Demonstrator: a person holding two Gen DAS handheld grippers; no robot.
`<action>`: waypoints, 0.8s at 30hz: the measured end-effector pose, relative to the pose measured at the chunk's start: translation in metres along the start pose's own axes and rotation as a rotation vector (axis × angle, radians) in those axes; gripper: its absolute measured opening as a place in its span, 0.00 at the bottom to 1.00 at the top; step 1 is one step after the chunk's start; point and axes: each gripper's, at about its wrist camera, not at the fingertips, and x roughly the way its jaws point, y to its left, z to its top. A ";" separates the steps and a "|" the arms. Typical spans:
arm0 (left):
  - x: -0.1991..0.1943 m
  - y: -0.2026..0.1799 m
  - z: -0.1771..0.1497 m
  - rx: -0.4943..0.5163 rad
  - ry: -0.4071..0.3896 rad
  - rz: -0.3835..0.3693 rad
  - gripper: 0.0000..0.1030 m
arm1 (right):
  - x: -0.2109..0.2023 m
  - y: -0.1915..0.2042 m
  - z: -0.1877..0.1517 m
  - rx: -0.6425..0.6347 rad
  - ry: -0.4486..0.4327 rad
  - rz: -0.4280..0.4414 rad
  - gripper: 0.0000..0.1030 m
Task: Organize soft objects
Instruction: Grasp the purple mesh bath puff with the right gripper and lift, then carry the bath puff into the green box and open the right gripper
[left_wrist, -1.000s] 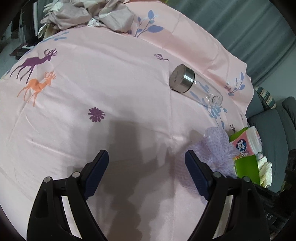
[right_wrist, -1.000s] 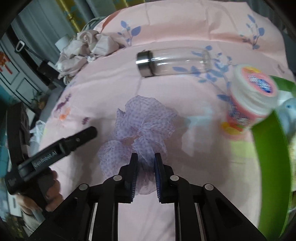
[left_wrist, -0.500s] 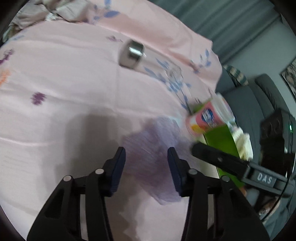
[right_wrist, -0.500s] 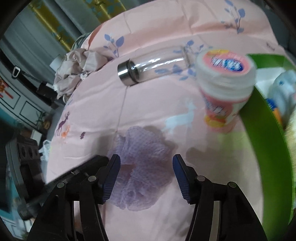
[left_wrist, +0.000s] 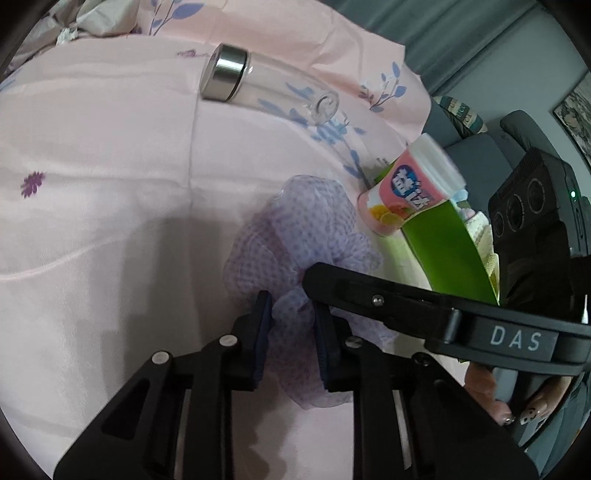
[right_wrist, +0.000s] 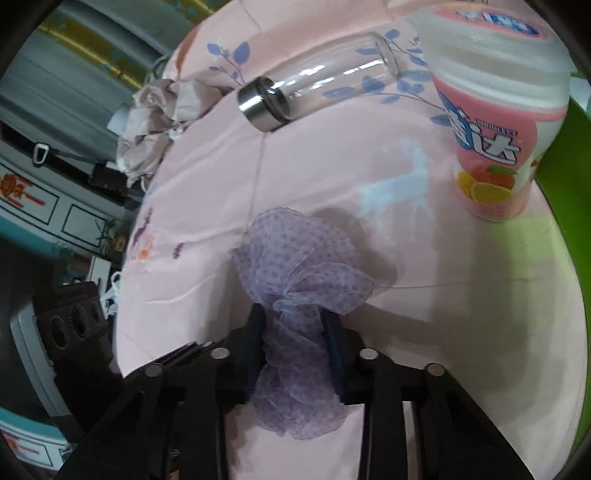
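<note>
Left gripper (left_wrist: 291, 325) has just gone from wide open to clamped on the purple mesh scrunchie (left_wrist: 303, 236) lying on the pink sheet (left_wrist: 110, 147), my right gripper (right_wrist: 295, 332) closing on it too, so it's ready to lift toward the green bin (left_wrist: 443, 251).
</note>
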 end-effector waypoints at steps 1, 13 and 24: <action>-0.003 -0.003 0.001 0.009 -0.016 -0.005 0.17 | -0.005 0.003 0.000 -0.012 -0.009 0.009 0.30; -0.053 -0.079 0.017 0.195 -0.242 -0.002 0.17 | -0.099 0.033 -0.001 -0.128 -0.273 0.029 0.30; -0.048 -0.162 0.031 0.321 -0.293 -0.071 0.17 | -0.183 -0.007 -0.011 -0.056 -0.489 0.008 0.30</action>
